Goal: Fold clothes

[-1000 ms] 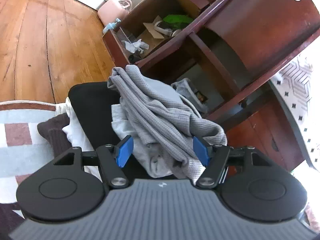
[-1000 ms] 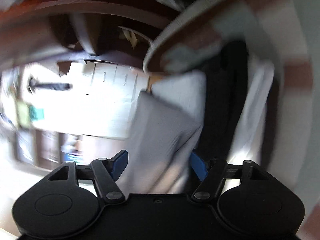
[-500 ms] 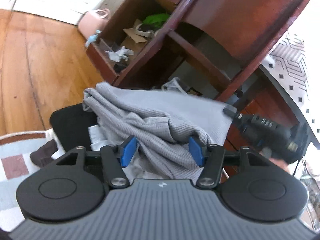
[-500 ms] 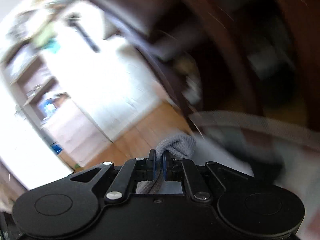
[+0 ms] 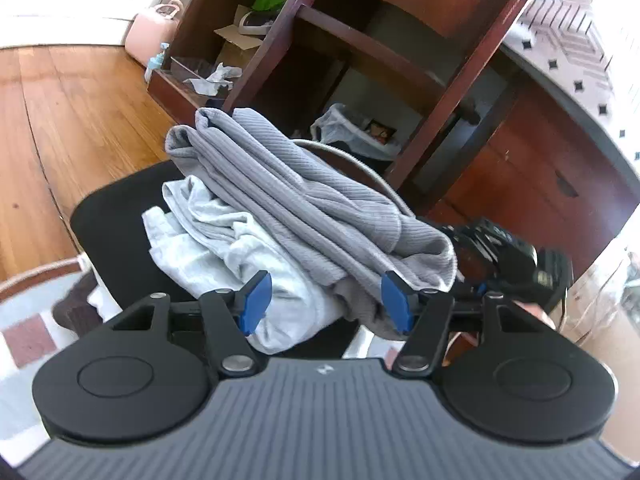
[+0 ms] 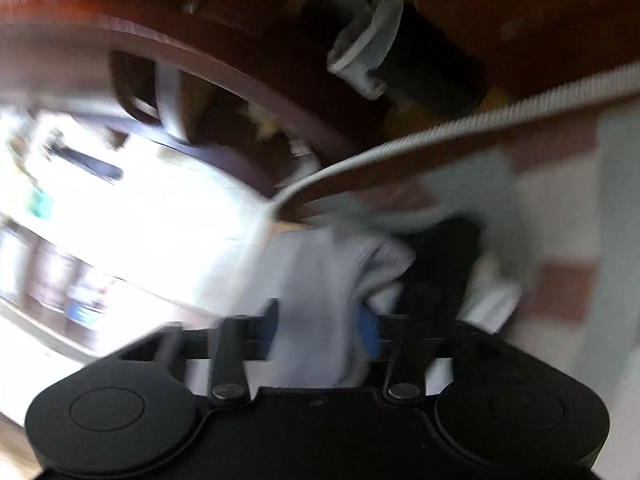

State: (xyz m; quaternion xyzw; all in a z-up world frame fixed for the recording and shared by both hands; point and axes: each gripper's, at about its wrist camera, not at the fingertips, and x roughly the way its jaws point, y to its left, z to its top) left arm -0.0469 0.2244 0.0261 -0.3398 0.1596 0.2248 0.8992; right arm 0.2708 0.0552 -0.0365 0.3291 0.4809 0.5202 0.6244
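The grey ribbed top point(image 5: 304, 196) lies bunched over a paler garment point(image 5: 224, 248) on a black seat point(image 5: 116, 216), a loose heap that judging by the creases has not yet been spread for folding. The left gripper point(image 5: 326, 300) stands partly open just in front of the heap, its jaws having just opened a little; cloth sits between the blue pads point(image 5: 256, 298) but they do not press on it, so it holds nothing. It seems poised low at the near edge to take a hem. The right gripper point(image 6: 320, 330) has just been opening too; pale cloth point(image 6: 320, 308) lies between its jaws, and through the blur the pads look clear of it, so I judge it released. The left view gives the pile sharply, with the wood floor point(image 5: 60, 120), the dark red chair frame point(image 5: 400, 48) and, at right, the other gripper point(image 5: 508, 260) beside the heap. The right view, smeared by motion, shows what the left hardly does: the patterned rug point(image 6: 560, 216) with its ribbed edge and the bright room beyond.
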